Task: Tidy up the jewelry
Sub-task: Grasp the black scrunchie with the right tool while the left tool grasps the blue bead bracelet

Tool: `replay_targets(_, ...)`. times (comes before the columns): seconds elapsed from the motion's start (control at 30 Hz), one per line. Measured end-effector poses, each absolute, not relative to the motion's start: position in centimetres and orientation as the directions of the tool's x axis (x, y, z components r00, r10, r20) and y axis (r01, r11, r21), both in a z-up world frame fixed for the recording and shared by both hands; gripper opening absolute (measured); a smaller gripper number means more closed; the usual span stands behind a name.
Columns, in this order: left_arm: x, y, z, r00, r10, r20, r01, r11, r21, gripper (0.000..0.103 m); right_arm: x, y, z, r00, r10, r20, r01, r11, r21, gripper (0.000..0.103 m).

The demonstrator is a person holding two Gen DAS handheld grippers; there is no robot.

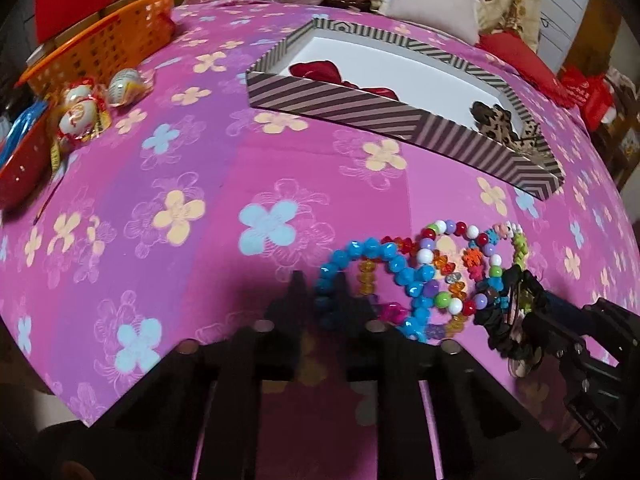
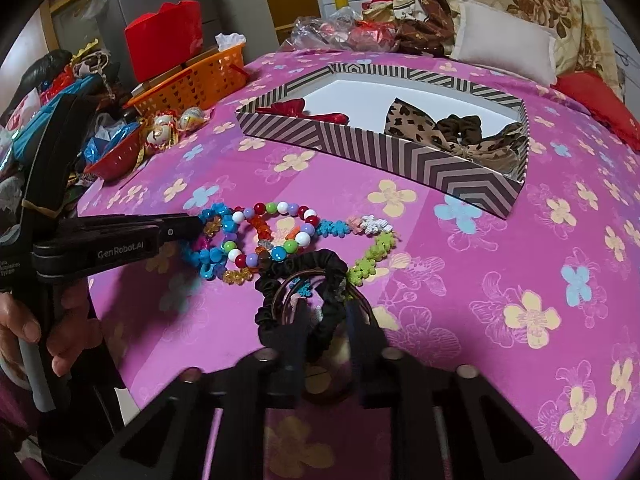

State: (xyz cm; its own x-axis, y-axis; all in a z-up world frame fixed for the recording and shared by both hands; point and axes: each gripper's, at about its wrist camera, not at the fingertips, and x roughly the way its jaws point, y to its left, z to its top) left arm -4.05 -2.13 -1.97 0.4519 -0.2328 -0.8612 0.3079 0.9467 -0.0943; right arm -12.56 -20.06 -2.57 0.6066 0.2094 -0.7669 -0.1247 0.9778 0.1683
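A pile of bead bracelets lies on the pink flowered cloth: a blue one [image 1: 360, 256] [image 2: 210, 258], a multicolour one [image 1: 444, 264] [image 2: 280, 228] and a flower-bead one [image 2: 372, 252]. My left gripper [image 1: 320, 284] [image 2: 196, 226] is narrowly open with its tips over the blue bracelet. My right gripper [image 2: 326, 304] [image 1: 520, 300] is shut on a black scrunchie [image 2: 304, 280] [image 1: 504, 320] at the pile's near edge. The striped box [image 1: 360, 108] [image 2: 400, 152] holds a red bow [image 2: 304, 110] and leopard scrunchies [image 2: 448, 132].
An orange basket [image 1: 104, 40] [image 2: 196, 76], wrapped sweets [image 1: 84, 108] and a red bowl [image 2: 116, 160] stand at the left. Pillows [image 2: 504, 48] lie behind the box.
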Motion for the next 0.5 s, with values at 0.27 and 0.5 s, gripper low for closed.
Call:
replay_targets(0.27,-4.7,-0.6,1.2,0.468,-0.314,-0.826,0.303,0.935,-0.184,0.007,-13.9,-20.5,0.3,0.664,0.238,-0.709,-0.135,0.971,0.199,0.008)
replay_targets(0.5,-5.9,-0.4,5.5,0.523,-0.365,-0.77,0.339,0.918,-0.205,0.007,-15.0,-21.2,2.9,0.697,0.271,-0.664,-0.145,0.96,0.24,0.008)
